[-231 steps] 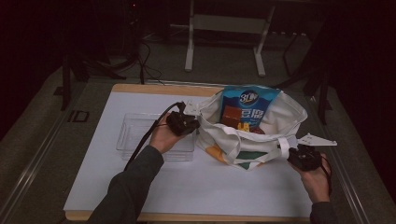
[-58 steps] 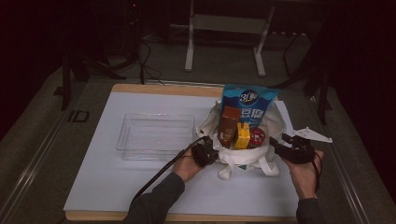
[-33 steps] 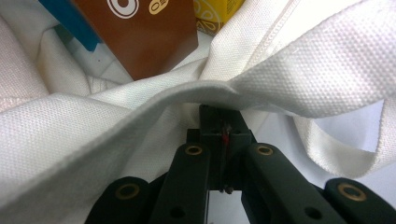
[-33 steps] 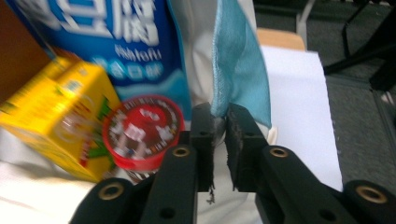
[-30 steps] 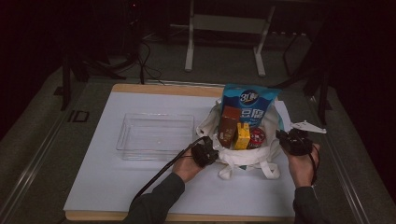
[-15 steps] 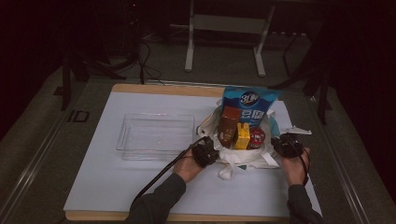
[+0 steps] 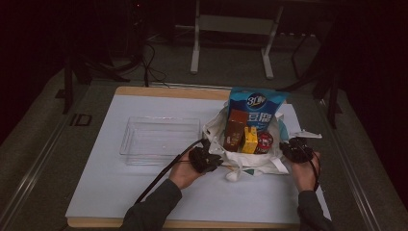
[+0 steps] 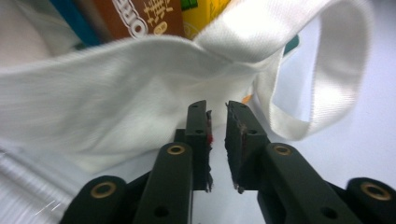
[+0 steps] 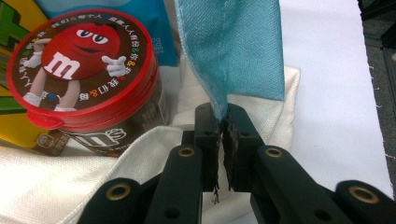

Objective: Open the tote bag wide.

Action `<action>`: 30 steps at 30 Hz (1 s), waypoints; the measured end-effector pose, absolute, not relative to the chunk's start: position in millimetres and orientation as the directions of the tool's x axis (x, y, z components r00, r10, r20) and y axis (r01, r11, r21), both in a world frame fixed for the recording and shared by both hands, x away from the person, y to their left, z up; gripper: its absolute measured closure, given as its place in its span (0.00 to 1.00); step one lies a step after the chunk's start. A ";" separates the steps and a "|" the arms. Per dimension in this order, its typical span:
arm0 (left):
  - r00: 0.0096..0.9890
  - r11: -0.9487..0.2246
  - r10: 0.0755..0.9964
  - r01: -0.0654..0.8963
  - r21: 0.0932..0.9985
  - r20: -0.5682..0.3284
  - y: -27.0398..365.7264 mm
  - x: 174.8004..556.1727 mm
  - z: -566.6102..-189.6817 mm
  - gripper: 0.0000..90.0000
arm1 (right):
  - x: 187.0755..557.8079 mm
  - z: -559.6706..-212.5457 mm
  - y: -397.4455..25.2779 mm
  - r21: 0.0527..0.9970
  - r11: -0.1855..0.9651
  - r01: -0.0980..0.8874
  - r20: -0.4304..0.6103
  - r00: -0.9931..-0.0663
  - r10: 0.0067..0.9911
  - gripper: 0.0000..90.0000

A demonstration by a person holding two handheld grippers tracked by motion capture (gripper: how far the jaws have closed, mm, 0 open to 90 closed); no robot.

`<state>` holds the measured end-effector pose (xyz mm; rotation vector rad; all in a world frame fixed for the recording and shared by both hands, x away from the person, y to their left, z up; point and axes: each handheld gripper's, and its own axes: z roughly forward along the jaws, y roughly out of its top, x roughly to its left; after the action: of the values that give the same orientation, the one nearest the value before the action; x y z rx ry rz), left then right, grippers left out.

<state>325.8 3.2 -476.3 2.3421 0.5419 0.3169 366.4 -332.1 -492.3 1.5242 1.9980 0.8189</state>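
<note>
A white tote bag (image 7: 250, 161) sits slumped on the table, its rim low around the goods. Inside stand a blue snack bag (image 7: 255, 103), a brown box (image 7: 235, 130), a yellow box (image 7: 249, 139) and a red-lidded M&M's tub (image 9: 84, 60). My left gripper (image 7: 204, 160) is at the bag's left side; its jaws (image 8: 217, 109) stand slightly apart with nothing between them, just short of the white cloth (image 8: 116, 88) and a handle loop (image 8: 336, 70). My right gripper (image 7: 296, 150) is at the bag's right side, shut (image 9: 223, 114) on a blue cloth flap (image 9: 233, 46) of the bag.
A clear plastic tray (image 7: 161, 139) lies on the white mat (image 7: 120, 192) to the left of the bag. A cable (image 7: 159, 178) trails from the left gripper toward the table's front edge. Metal stand legs (image 7: 231, 24) rise beyond the table.
The bag, spread wide earlier, is now bunched low around the goods. The left hand came to the bag's near left side. The right gripper moved left, up to the bag.
</note>
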 end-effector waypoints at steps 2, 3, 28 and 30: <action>0.883 -0.658 0.463 0.287 0.697 0.073 8.5 323.4 -469.0 0.85 | 366.2 -491.8 -331.7 0.715 0.196 0.671 -0.027 -0.254 0.967 0.94; 0.882 -0.651 0.466 0.283 0.705 0.075 11.1 322.2 -465.1 0.84 | 366.2 -491.5 -331.6 0.715 0.197 0.671 -0.028 -0.254 0.967 0.94; 0.756 -0.663 0.616 0.346 0.664 0.221 -5.0 399.5 -437.4 0.95 | 366.9 -493.6 -334.5 0.716 0.191 0.671 -0.015 -0.259 0.966 0.94; 0.756 -0.685 0.613 0.365 0.631 0.228 -10.2 403.0 -447.5 0.96 | 367.3 -494.2 -334.9 0.717 0.188 0.671 -0.011 -0.259 0.966 0.94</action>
<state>403.0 -10.2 -447.5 2.3830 0.7324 0.5769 367.3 -334.9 -494.2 1.5288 2.0027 0.8366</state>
